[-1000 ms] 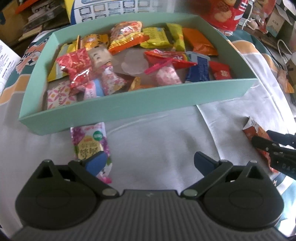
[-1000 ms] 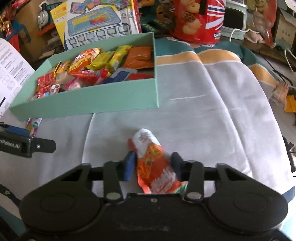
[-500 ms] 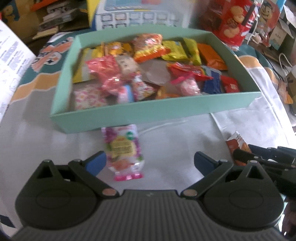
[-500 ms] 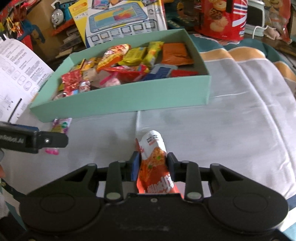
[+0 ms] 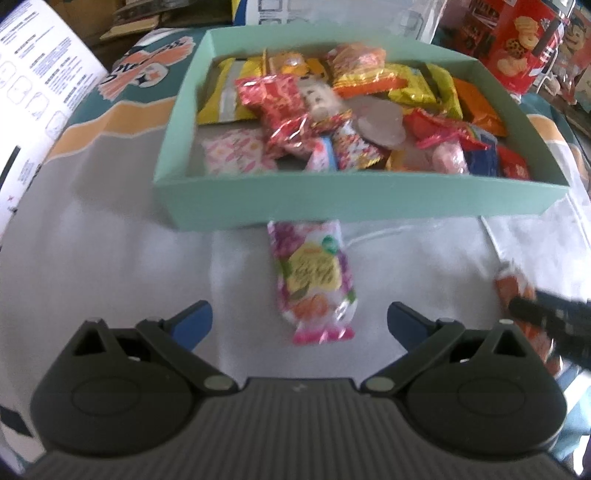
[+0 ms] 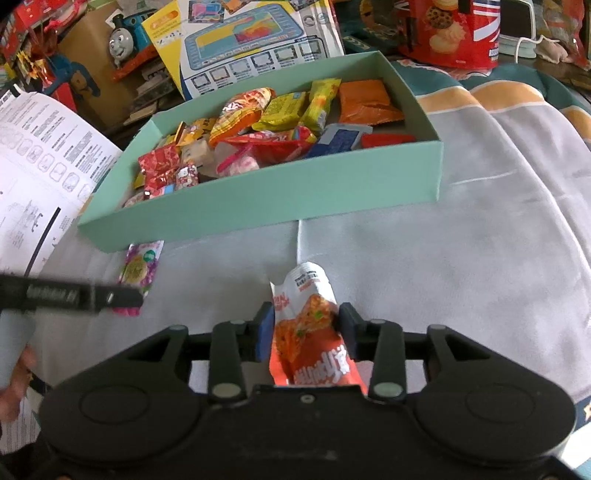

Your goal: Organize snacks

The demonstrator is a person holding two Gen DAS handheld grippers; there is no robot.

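A mint green box holds several wrapped snacks. In front of it a pink floral snack packet lies flat on the grey cloth. My left gripper hovers over the packet's near end, open wide, its blue pads well clear on both sides. At the right edge of that view is the orange packet, with the right gripper's dark finger across it. In the right wrist view my right gripper has the orange snack packet between its pads. Both pads still touch it while the jaws are opening. The pink packet also shows there.
A printed paper sheet lies at the left of the box. Behind the box stand a toy carton, a toy train and a red cookie tin. Grey cloth stretches to the right of the box.
The left gripper has slid sideways, so the pink packet now sits centred between its fingers instead of by the left one. The right jaws tightened on the orange packet, then widened a little.
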